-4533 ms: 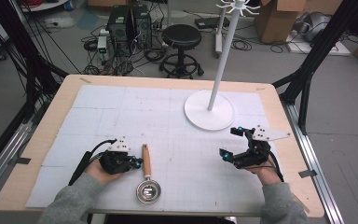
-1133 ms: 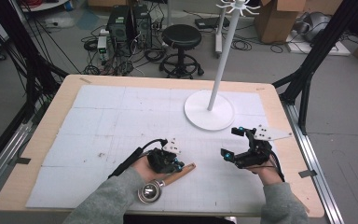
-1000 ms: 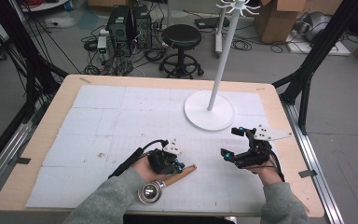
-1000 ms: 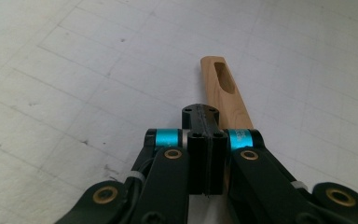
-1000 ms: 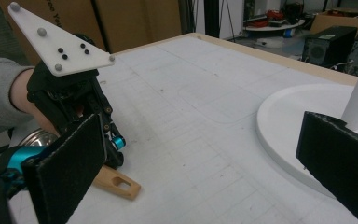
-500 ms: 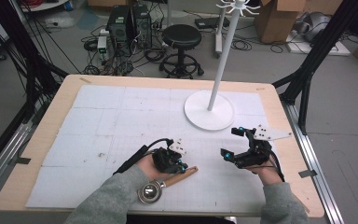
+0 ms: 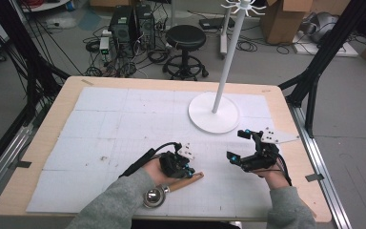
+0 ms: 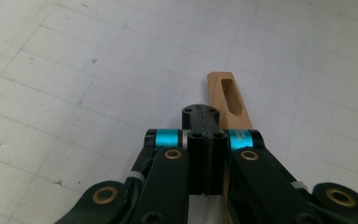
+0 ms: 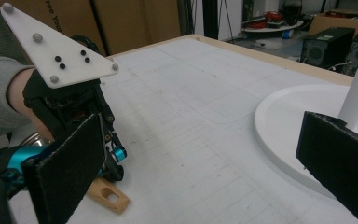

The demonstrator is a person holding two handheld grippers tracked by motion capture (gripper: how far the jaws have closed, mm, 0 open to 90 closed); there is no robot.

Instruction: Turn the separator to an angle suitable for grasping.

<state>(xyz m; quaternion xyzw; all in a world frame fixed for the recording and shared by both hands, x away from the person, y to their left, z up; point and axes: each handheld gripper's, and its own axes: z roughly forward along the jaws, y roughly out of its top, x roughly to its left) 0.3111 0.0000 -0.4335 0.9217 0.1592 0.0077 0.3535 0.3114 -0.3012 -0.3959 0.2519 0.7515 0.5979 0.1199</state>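
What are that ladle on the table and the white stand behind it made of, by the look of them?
The ladle: handle looks like pale unvarnished wood, tan and matte with a cut slot; its bowl seems polished metal, shiny and mirror-like. The white stand has a smooth, even matte white finish: painted metal or plastic, I cannot tell which.

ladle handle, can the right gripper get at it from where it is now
Probably yes. The right gripper is open, and bare mat lies between it and the free end of the ladle handle. Further along, the left gripper is shut on the handle.

Even, soft indoor light; slight graininess.
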